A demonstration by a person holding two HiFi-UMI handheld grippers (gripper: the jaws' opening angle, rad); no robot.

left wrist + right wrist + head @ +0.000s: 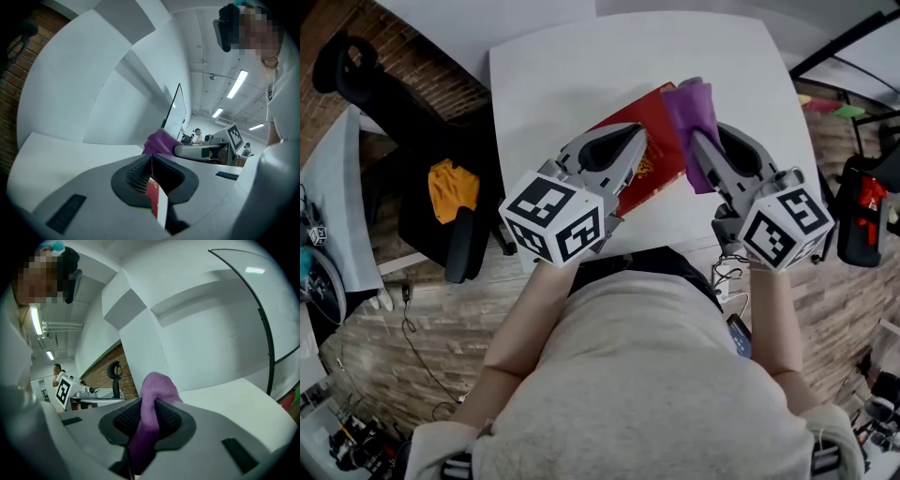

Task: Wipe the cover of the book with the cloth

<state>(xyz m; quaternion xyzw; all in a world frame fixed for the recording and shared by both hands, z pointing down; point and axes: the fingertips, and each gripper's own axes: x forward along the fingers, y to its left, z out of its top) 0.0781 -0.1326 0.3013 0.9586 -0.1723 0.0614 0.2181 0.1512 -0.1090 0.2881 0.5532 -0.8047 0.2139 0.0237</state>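
Left gripper [151,163] is clamped tight on the book [656,141]. In its own view the jaws meet on the red cover and the white page edge, which stand edge-on between the pads. Right gripper [149,411] is closed on the cloth [151,392], a purple fold that runs down between the jaws and bulges out beyond their tips.

From the head view the book lies at an angle on the near half of the white table [572,66], in front of the person's chest. The left gripper has it by its near left edge. Whether the book rests flat or is lifted a little there, I cannot tell. The cloth sits bunched against the book's far right part and over its right edge, with the right gripper reaching in from the near right. The two grippers are side by side and close together, jaws pointing away from the person.

Left of the table stands a black chair [431,159] with an orange thing [453,187] on its seat. The floor [403,309] is brick-patterned, and a thin cable [417,347] trails across it at lower left.
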